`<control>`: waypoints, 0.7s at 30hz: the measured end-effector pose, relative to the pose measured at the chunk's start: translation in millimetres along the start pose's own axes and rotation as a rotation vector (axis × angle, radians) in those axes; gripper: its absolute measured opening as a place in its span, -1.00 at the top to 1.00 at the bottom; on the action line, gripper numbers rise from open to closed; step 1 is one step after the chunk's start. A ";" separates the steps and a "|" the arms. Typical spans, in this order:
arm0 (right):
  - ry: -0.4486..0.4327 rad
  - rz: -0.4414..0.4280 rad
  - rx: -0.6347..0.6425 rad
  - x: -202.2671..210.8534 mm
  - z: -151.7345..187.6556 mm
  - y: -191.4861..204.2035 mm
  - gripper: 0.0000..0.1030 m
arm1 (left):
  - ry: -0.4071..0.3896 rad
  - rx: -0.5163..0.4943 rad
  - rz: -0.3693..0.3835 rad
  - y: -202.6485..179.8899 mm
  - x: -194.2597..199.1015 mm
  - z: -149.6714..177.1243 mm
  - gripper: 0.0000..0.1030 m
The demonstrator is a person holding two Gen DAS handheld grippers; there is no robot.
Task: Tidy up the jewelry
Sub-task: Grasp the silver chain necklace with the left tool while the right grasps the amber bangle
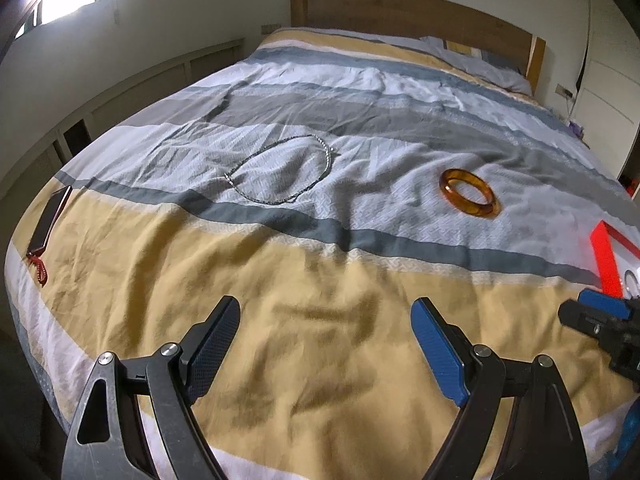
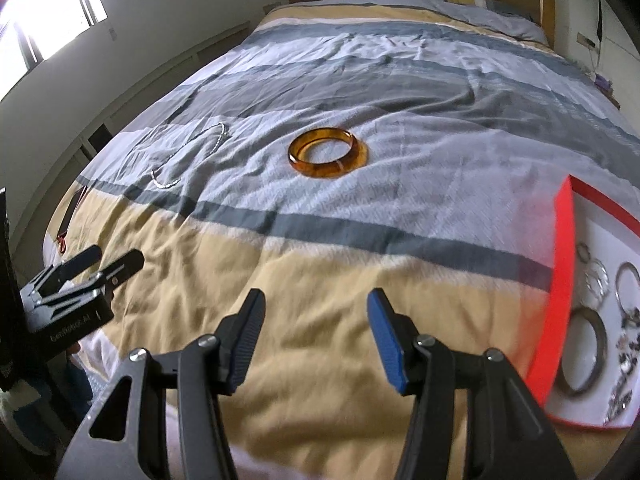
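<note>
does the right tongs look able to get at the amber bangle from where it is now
Probably yes. The right tongs are open and empty, and the amber bangle lies flat on the bedspread straight ahead, with only bare fabric between them. The red box sits off to the right, out of the path.

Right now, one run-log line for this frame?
left gripper open, empty | right gripper open, empty | amber bangle, silver necklace loose on bedspread | red box holds other jewelry

One amber bangle (image 2: 327, 153), one silver necklace (image 1: 280, 170), one red box (image 2: 560, 280), one phone (image 1: 50, 218), two grippers (image 1: 325, 334) (image 2: 317, 330)
</note>
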State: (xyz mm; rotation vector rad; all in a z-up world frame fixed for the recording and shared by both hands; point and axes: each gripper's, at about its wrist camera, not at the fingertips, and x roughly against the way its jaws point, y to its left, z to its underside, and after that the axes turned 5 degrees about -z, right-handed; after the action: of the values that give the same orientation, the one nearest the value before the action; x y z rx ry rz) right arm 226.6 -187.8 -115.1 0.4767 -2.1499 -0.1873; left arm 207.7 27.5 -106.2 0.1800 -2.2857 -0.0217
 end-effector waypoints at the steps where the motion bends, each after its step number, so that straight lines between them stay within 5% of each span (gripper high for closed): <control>1: 0.000 -0.003 -0.002 -3.4 -2.5 -2.7 0.01 | 0.004 -0.002 -0.003 -0.9 -3.1 -0.7 -0.67; 13: -0.019 -0.021 -0.019 -30.8 -32.0 -28.2 0.01 | 0.039 -0.025 -0.019 -7.6 -33.4 -10.0 -0.67; 21: -0.031 -0.032 -0.018 -48.0 -53.3 -33.6 0.01 | -0.007 0.028 0.014 9.2 -47.9 -31.7 -0.67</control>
State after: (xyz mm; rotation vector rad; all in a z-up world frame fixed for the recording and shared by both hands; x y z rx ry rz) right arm 303.8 -197.0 -130.2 0.5011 -2.1702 -0.2332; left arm 261.5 44.5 -120.4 0.1792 -2.2955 0.0173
